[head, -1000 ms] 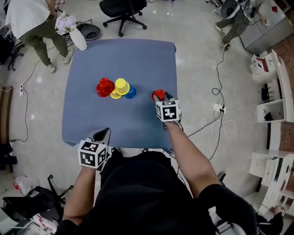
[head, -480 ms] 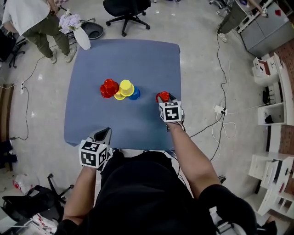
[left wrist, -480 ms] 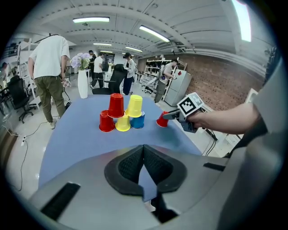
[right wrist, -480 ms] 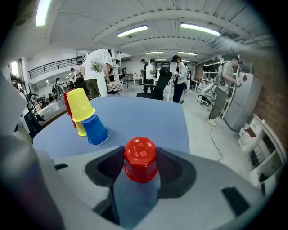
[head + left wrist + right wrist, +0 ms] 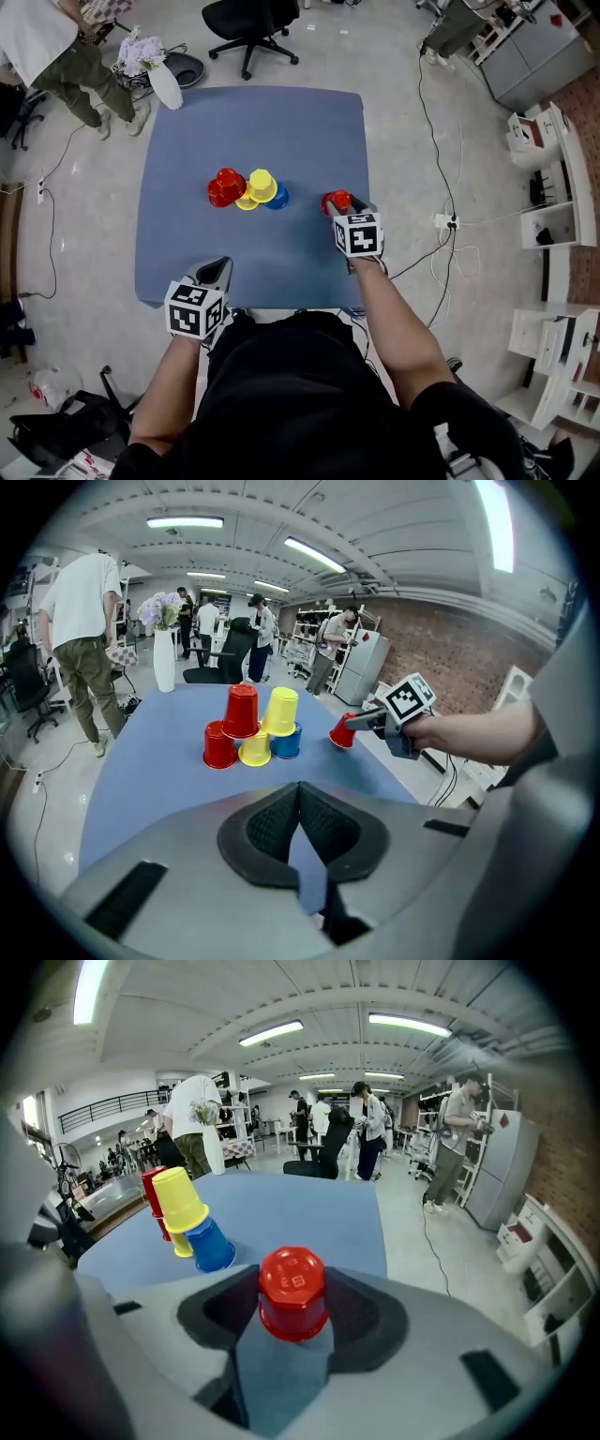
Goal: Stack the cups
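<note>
Five upturned cups form a pile mid-table: red (image 5: 217, 195), yellow (image 5: 247, 202) and blue (image 5: 278, 198) below, with a red (image 5: 241, 711) and a yellow (image 5: 281, 712) on top. A separate upturned red cup (image 5: 292, 1293) is to their right, with my right gripper (image 5: 292, 1283) shut on its sides. From the left gripper view this red cup (image 5: 342, 731) looks tilted. In the head view the right gripper (image 5: 343, 208) is at that cup (image 5: 335, 202). My left gripper (image 5: 218, 271) hangs shut and empty over the table's near edge, its jaws (image 5: 300, 803) pointing at the pile.
The blue table (image 5: 253, 122) carries only the cups. A white vase of flowers (image 5: 161, 80) stands at its far left corner. A black office chair (image 5: 248, 23) and a standing person (image 5: 56, 47) are beyond it. Cables (image 5: 441, 221) lie on the floor to the right.
My left gripper has crept slightly along the table's near edge. The right gripper and the cups keep their places. The person at the far left has shifted.
</note>
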Motion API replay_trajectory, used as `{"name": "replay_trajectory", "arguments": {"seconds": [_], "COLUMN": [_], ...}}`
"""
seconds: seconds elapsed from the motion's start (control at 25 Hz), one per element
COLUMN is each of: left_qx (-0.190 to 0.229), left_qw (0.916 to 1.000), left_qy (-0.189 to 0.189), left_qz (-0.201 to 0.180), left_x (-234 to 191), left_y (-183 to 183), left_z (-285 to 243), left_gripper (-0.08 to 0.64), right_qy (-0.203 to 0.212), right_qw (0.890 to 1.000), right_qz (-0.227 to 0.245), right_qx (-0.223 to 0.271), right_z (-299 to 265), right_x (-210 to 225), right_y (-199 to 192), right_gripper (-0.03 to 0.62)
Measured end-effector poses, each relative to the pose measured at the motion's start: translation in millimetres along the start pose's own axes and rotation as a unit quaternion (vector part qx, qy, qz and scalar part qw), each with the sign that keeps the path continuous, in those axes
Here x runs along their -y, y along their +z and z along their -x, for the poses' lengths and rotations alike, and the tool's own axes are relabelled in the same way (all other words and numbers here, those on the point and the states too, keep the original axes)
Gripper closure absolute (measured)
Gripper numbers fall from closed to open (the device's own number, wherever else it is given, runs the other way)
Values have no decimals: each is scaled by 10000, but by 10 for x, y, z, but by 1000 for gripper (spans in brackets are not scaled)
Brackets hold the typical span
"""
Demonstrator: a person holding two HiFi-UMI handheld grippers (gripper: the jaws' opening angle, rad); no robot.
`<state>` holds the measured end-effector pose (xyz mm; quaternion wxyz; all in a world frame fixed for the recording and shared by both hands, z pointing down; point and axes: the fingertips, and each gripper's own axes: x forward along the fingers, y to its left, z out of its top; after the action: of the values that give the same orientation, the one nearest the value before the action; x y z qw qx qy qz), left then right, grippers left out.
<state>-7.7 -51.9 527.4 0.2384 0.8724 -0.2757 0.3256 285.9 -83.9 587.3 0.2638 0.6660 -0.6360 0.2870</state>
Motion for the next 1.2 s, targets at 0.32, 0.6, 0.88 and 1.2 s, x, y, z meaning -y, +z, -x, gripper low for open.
{"name": "replay_trajectory", "arguments": {"seconds": [0.32,0.6,0.88,1.2], "left_qx": [134,265,197,238], "left_qw": [9992,9979,9973,9978], "left_qy": [-293,-450,-529,-488], "left_qz": [-231,-393,-477,-384], "left_x": [-56,-120,-197,-332], "left_y": [185,278,222,152], "left_z": [6,63,113,238], "left_gripper": [555,555,555,555], "right_qy": [167,424,786,1273], "right_qw": [9989,9957,9901,9798], "right_qz": [103,252,525,1103], "right_qx": [437,789,1039,1081], "right_z": [453,825,986,796], "right_x": [-257,-537,-966,-1611], "right_y": [358,683,1051,1563], "right_gripper": [377,377,377,377]}}
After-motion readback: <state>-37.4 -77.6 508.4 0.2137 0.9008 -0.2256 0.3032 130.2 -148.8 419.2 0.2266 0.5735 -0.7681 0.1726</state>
